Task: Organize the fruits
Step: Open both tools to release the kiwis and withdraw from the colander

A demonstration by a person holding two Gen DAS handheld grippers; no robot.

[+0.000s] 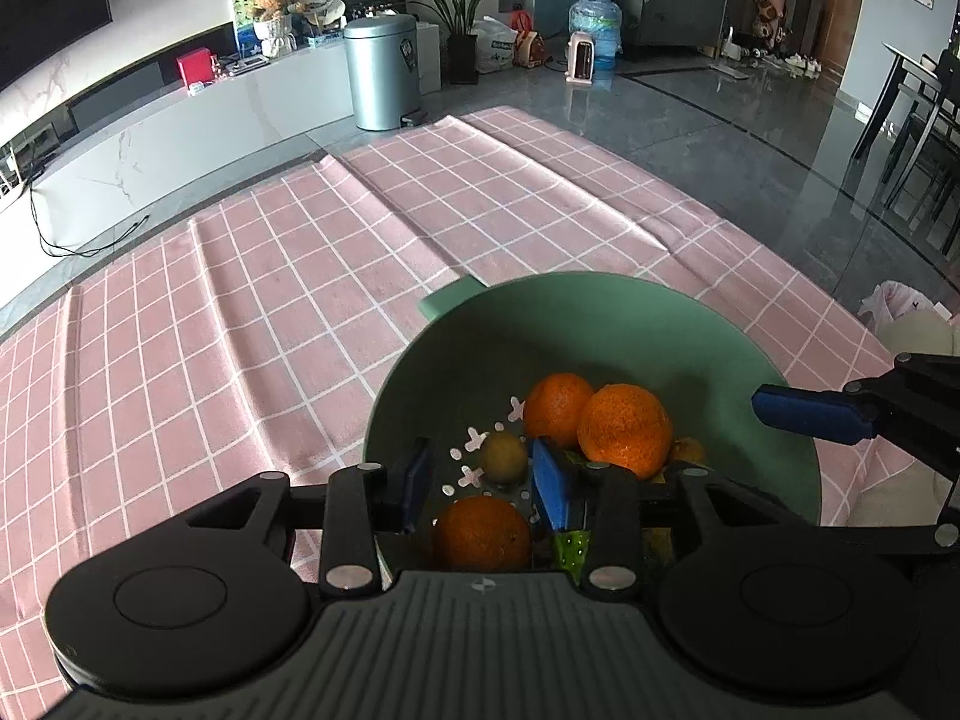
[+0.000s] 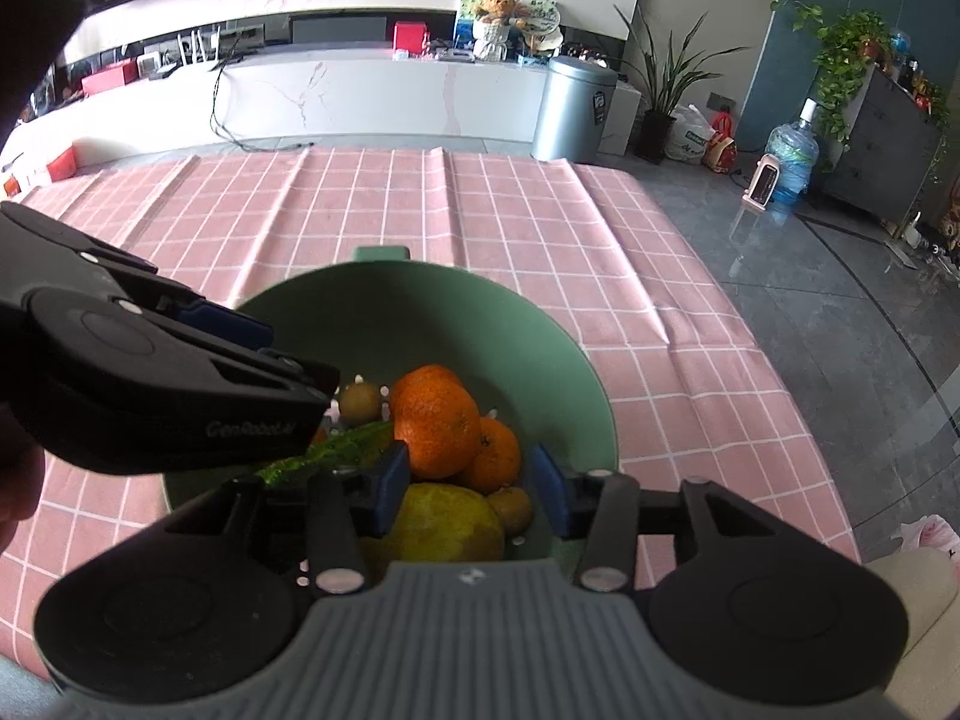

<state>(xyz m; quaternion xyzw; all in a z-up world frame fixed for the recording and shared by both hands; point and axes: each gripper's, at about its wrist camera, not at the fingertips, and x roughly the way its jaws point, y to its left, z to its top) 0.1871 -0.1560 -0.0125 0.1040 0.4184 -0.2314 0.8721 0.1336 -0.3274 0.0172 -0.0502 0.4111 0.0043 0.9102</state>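
Note:
A green colander bowl [image 1: 630, 324] sits on the pink checked cloth and also shows in the right wrist view [image 2: 540, 336]. It holds several oranges [image 1: 624, 429] [image 2: 435, 429], a small brown kiwi [image 1: 506, 457] [image 2: 360, 402], a yellow-green pear-like fruit [image 2: 450, 525] and a green bumpy fruit [image 2: 336, 450]. My left gripper [image 1: 486, 483] is open over the bowl's near side, above an orange [image 1: 483, 533], holding nothing. My right gripper [image 2: 471, 489] is open over the bowl above the yellow fruit, empty. Its blue finger [image 1: 810, 414] shows at the bowl's right rim.
The pink checked cloth [image 1: 270, 312] covers the table to the left and behind the bowl. A grey bin [image 1: 384, 72], a white low cabinet [image 2: 372, 96], plants and a water bottle [image 1: 594, 24] stand on the floor beyond. A pale bag [image 2: 924, 540] lies at the right.

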